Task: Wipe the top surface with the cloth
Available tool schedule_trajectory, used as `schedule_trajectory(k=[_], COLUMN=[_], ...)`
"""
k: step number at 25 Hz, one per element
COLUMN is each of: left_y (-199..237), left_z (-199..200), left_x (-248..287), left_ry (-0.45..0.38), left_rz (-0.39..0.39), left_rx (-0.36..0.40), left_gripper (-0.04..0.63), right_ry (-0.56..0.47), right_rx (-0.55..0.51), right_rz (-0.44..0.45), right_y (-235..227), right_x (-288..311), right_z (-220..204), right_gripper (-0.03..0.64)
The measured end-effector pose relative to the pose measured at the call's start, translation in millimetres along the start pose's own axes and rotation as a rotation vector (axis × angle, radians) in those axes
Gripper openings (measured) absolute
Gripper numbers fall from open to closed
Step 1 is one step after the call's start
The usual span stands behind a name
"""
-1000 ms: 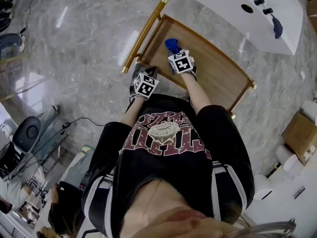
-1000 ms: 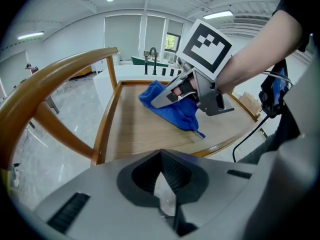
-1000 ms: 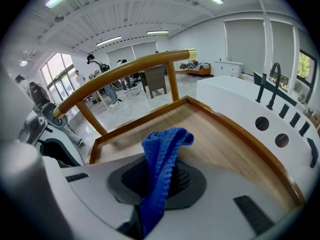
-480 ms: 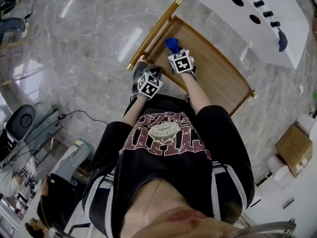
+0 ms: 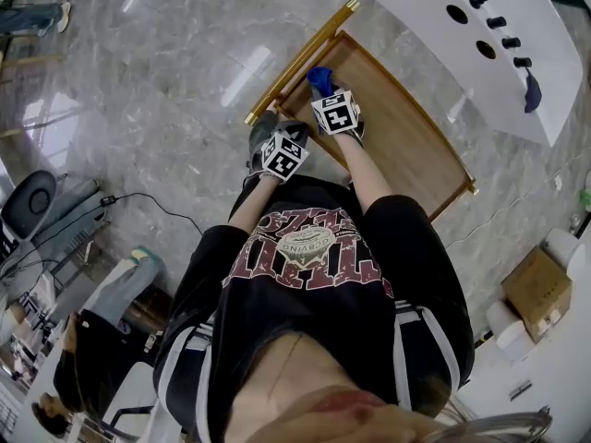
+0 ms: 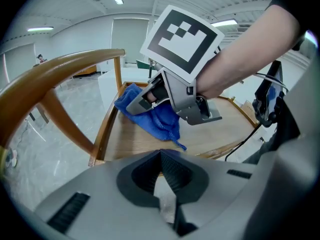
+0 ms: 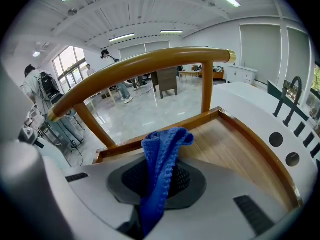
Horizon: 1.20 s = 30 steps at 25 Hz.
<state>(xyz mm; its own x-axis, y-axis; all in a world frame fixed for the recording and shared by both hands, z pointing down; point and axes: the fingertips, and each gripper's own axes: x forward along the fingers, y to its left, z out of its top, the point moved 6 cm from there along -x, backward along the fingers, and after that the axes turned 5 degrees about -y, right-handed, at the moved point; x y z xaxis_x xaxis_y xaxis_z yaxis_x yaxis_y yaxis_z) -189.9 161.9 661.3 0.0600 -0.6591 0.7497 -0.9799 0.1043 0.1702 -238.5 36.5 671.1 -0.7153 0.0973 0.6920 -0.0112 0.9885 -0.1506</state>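
Two grippers sit close together in the upper middle of the head view, both at the near end of a wooden table (image 5: 406,137) with a raised rim. The right gripper (image 5: 323,95) reaches over the tabletop, its fingers clamped on a blue cloth (image 5: 319,78). In the right gripper view the cloth (image 7: 162,154) rises from between the closed fingers (image 7: 187,176) in a folded bunch and flops forward over the wood (image 7: 235,149). The left gripper view, from the side, shows the right gripper (image 6: 150,96) tilted down towards the tabletop (image 6: 215,134). There the cloth (image 6: 155,116) hangs from its tip, and its lower folds reach the wood just inside the rim, at the corner in the left centre of that frame.

The left gripper (image 5: 265,129) is just beside the right one, lower and to its left in the head view, at the table's edge. In its own view its fingers (image 6: 172,171) are pressed together with nothing between them.

A rounded, golden-brown handle rail (image 5: 300,58) runs along the table's end on slanted posts. It arches across the top of the right gripper view (image 7: 150,59) and curves through the upper left of the left gripper view (image 6: 55,69).

A white unit (image 5: 434,35) with round dark holes and black fittings fills the upper right corner of the head view, just beyond the table. Grey marble floor (image 5: 166,63) covers the upper left, and a cardboard box (image 5: 536,289) lies at the right edge.
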Motion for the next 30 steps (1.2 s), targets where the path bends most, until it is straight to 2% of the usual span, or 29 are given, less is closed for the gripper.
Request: schedule_trajectory(k=[8, 14, 20, 30], left_y=[2, 11, 17, 20], left_z=[-1, 1, -6, -12], left_x=[-2, -11, -12, -17], left_ry=[-0.007, -0.018, 0.011, 0.022], left_rz=[-0.013, 0.036, 0.067, 0.088], left_rx=[-0.028, -0.06, -0.073, -0.085], left_gripper=[0.046, 0.046, 0.046, 0.046], right_ry=[-0.009, 0.003, 0.001, 0.018], right_rx=[-0.009, 0.041, 0.009, -0.059], right_rz=[0.006, 0.02, 0.009, 0.082], right_y=[6, 8, 12, 44], right_x=[8, 8, 10, 9], right_z=[4, 6, 5, 3], right_gripper=[0.058, 0.058, 0.058, 0.058])
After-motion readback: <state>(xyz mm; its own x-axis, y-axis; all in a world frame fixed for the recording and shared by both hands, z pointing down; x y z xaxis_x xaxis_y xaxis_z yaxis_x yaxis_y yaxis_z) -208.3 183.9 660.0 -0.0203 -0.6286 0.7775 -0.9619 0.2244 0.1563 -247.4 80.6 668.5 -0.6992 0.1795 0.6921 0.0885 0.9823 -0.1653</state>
